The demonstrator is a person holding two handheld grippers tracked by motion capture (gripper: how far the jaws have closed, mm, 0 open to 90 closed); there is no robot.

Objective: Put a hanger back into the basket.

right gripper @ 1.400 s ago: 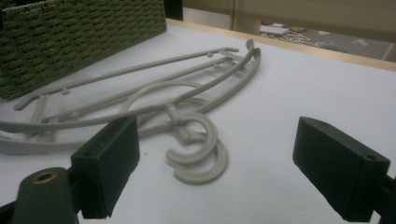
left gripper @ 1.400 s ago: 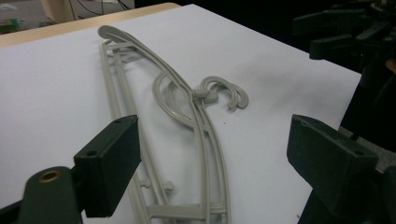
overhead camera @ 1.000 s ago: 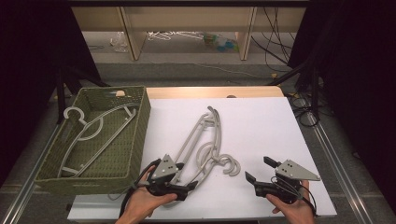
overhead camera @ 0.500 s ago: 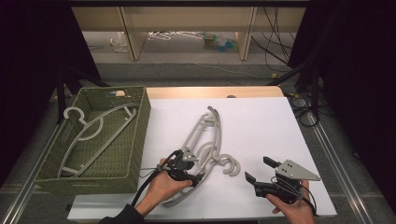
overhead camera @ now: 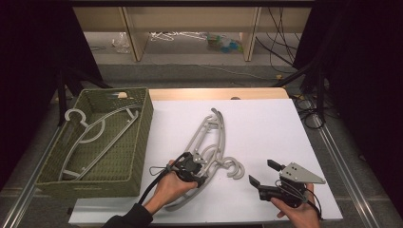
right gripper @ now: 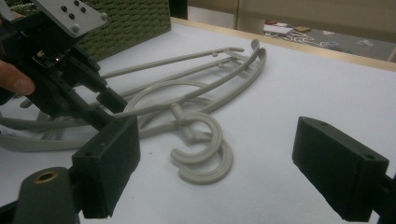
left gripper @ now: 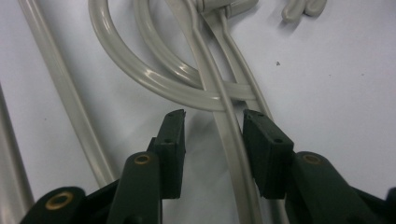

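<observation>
Two or three grey plastic hangers (overhead camera: 209,137) lie tangled in the middle of the white table, hooks (overhead camera: 233,169) toward me. My left gripper (overhead camera: 198,166) rests low on this pile. In the left gripper view the left gripper (left gripper: 212,122) is open, its jaws on either side of one hanger arm (left gripper: 232,144), with a gap on the left side. To the right of the hooks, my right gripper (overhead camera: 263,172) is open wide above bare table. The right gripper view looks between the right gripper's (right gripper: 215,140) jaws at the hooks (right gripper: 205,154) and the left gripper (right gripper: 60,65).
A green woven basket (overhead camera: 142,137) stands at the table's left with one grey hanger (overhead camera: 95,133) inside. The wooden table edge (overhead camera: 214,93) runs along the back. Shelves and cables lie on the floor beyond.
My left gripper has moved forward and right onto the hanger pile, and its jaws now straddle a hanger arm. The right gripper has stayed put.
</observation>
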